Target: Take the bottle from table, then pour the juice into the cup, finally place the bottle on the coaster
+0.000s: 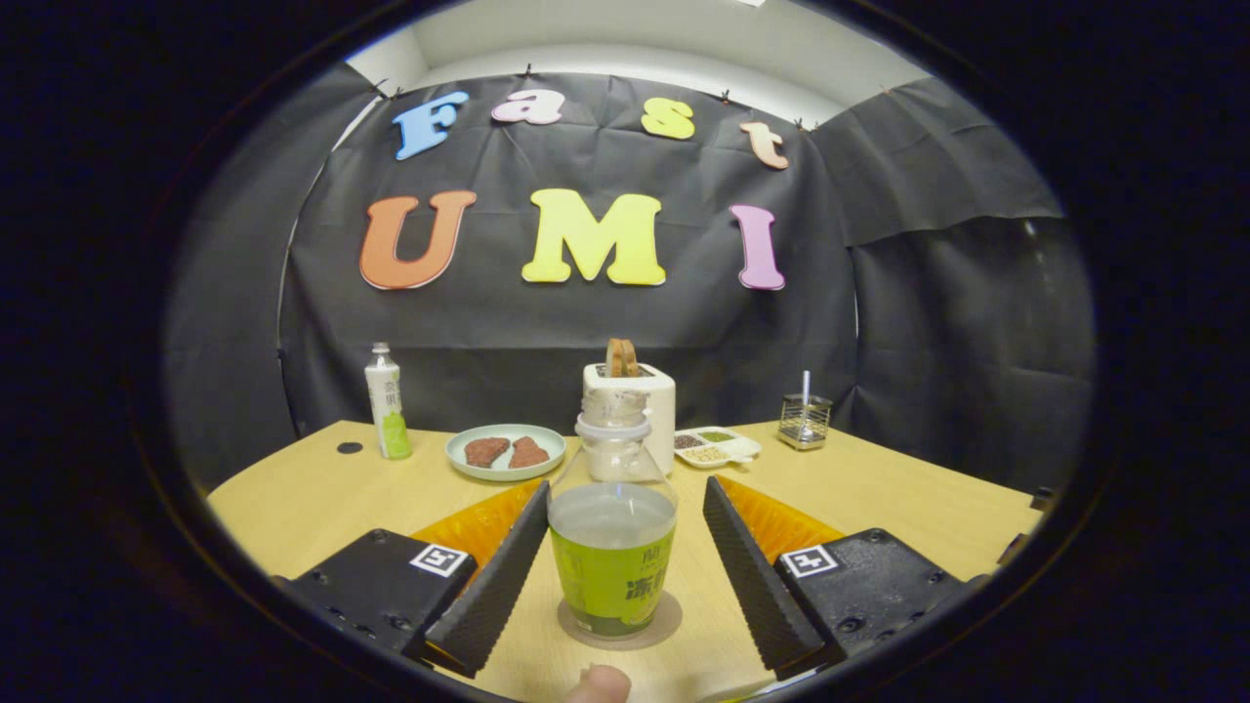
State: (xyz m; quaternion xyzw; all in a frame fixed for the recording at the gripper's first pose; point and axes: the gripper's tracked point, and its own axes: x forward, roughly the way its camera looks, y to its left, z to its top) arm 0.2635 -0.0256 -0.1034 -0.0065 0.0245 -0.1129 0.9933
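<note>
A clear bottle (612, 517) with a green label and an uncapped neck stands upright on a round brown coaster (667, 617) on the wooden table (908, 498). It is about half full of pale liquid. My gripper (625, 488) is open, with the bottle between its two black ribbed fingers. The left finger (498, 576) lies close along the bottle's side, and the right finger (752, 566) stands a clear gap away. Neither finger presses on the bottle.
Beyond the bottle are a white toaster (652, 405) with bread, a green plate (505, 453) with two brown pieces, and a divided dish (716, 446) of grains. A second white-and-green bottle (387, 405) stands back left, a metal mesh holder (804, 421) back right. A person's fingertip (598, 685) shows under the gripper.
</note>
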